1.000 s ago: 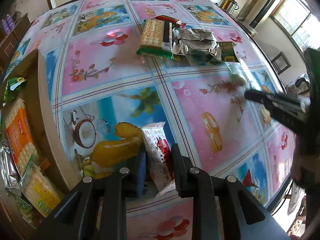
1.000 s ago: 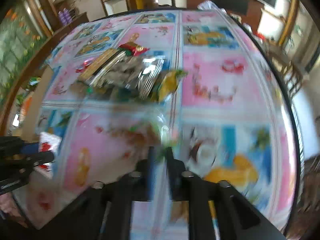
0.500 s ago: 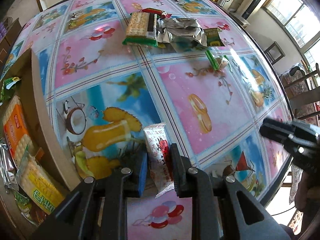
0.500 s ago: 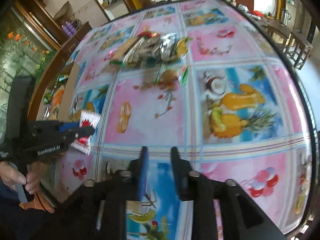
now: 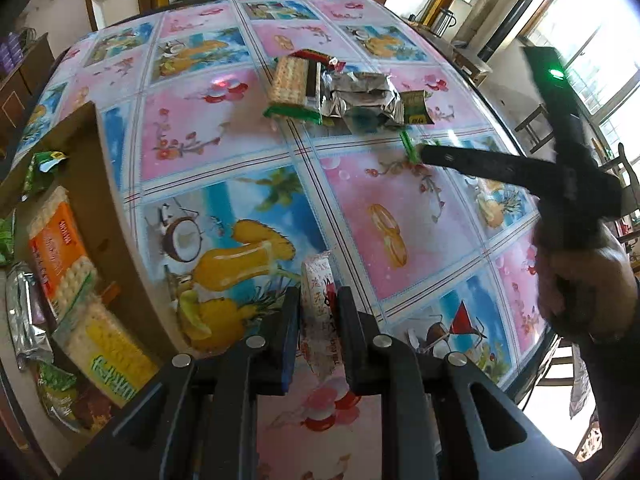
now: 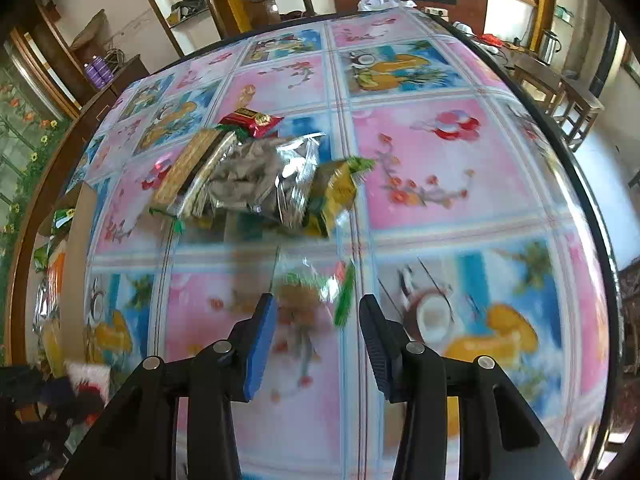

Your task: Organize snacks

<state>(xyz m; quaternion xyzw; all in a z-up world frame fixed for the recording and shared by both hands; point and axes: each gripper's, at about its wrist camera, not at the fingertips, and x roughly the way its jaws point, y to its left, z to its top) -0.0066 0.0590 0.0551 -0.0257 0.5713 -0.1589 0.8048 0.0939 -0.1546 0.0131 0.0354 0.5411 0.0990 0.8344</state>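
Here, at the left edge of the left wrist view, a cardboard box (image 5: 86, 184) sits on the bench (image 5: 240, 128) and holds packed snacks: an orange cracker pack (image 5: 56, 248), a yellow cracker pack (image 5: 110, 356), green packets and a silver pouch. At the bottom middle, the left gripper (image 5: 318, 312) has its fingers clamped on a white and red snack packet (image 5: 320, 304), which stands upright between the pads above the fruit-patterned cloth. Further up, in the upper middle of the frame, a heap of loose snacks lies on the bench: a green-edged cracker pack (image 5: 292, 88), a red packet (image 5: 316, 56), crumpled silver pouches (image 5: 364, 96) and a small dark green packet (image 5: 416, 108). To the right, the right gripper (image 5: 424, 154), held in a person's hand (image 5: 580, 276), reaches in from the right edge with its tip at a clear packet with a green edge (image 5: 410, 148).

In the right wrist view that same clear packet (image 6: 316, 292) lies just ahead of the right gripper (image 6: 316, 316), partly between its fingers, which are opening and do not press on it. The heap lies beyond, in the upper middle. The picture is blurred.
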